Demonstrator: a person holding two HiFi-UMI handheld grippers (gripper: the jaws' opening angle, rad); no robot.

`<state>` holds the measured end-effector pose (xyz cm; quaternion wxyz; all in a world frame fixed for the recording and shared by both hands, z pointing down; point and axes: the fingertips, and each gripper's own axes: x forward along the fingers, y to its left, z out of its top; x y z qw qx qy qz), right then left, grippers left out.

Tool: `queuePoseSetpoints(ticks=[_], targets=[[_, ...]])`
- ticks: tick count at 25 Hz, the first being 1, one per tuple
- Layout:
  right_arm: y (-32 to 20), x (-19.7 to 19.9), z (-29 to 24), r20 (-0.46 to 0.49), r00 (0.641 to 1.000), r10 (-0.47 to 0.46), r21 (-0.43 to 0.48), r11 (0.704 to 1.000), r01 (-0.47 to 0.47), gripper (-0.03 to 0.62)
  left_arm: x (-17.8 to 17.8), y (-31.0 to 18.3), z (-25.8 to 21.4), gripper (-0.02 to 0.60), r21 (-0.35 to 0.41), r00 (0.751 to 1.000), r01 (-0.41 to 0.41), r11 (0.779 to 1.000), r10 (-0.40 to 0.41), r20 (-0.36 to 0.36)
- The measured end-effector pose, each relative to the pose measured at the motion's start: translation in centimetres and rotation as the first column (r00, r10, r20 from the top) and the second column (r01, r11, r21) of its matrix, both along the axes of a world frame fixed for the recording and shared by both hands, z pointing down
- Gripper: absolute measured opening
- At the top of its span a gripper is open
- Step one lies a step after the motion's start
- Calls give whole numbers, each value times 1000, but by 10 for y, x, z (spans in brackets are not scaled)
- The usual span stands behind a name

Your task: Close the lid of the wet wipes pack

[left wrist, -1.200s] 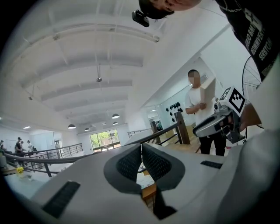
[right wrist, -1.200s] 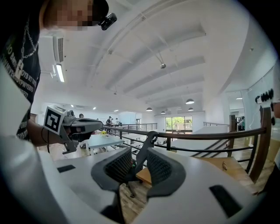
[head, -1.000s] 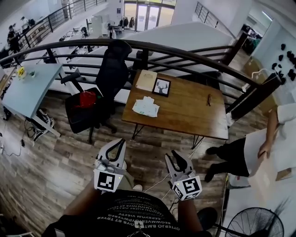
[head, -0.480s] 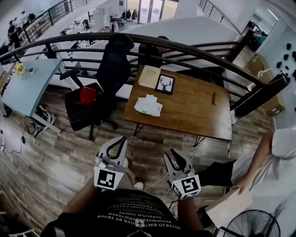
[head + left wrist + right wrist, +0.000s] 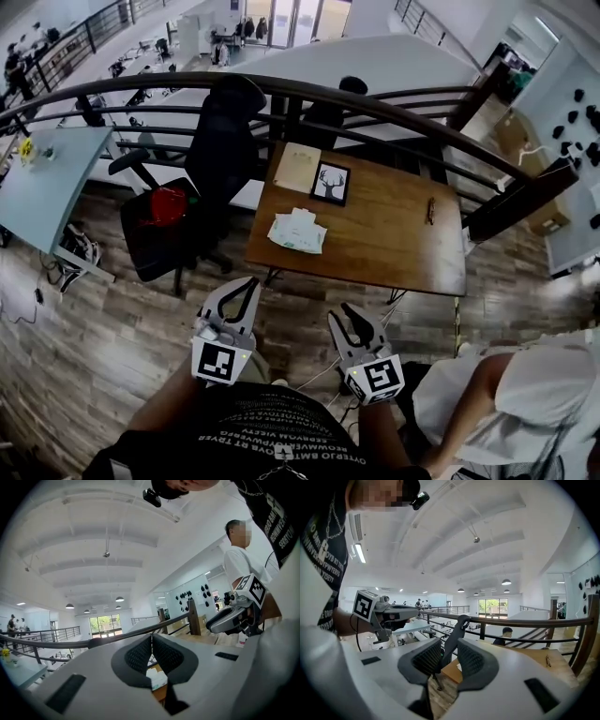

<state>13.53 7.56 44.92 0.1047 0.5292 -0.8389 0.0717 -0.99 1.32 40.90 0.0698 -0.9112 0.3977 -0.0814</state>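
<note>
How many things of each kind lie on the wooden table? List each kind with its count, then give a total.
Wipes pack: 1
Framed picture: 1
Flat tan sheet: 1
Small thin brown thing, too small to identify: 1
Total: 4

A brown wooden rectangular table (image 5: 384, 239) fills the frame's centre. At its upper left corner lie a black-framed deer picture (image 5: 329, 183) and, beside it, a tan cardboard sheet (image 5: 298, 167). Left of the table stands a black office chair (image 5: 223, 141) with a red object (image 5: 167, 204) on its seat. A curved dark handrail (image 5: 394, 111) arcs across above, and a pale blue desk (image 5: 52, 178) sits at far left.
</note>
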Motion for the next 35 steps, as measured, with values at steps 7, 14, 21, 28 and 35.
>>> queuePoseSetpoints(ticks=[7,14,21,28,35], targets=[[-46,-10,-11,22,999,27,10,1000,-28,109,-11,-48,-5,29,16,1000,-21,1000,21,-2],[-88,-28,-16,17,999,36,7,999,-37,109,-27,-93,-9,29,11,999,-34,999,35,-18],[-128,-48,-23,21,999,44,17,999,-45,109,-41,-133,-14,29,35,997,-69,997,70,-19],[-157,-80,-25,13,1000,23,22,999,-24,109,-54,-164,-17,29,44,995,-92,995,93,-23],[-159,-80,-26,1,999,52,4,999,-52,109,-47,-170,-14,29,37,989,-138,990,139,-44]])
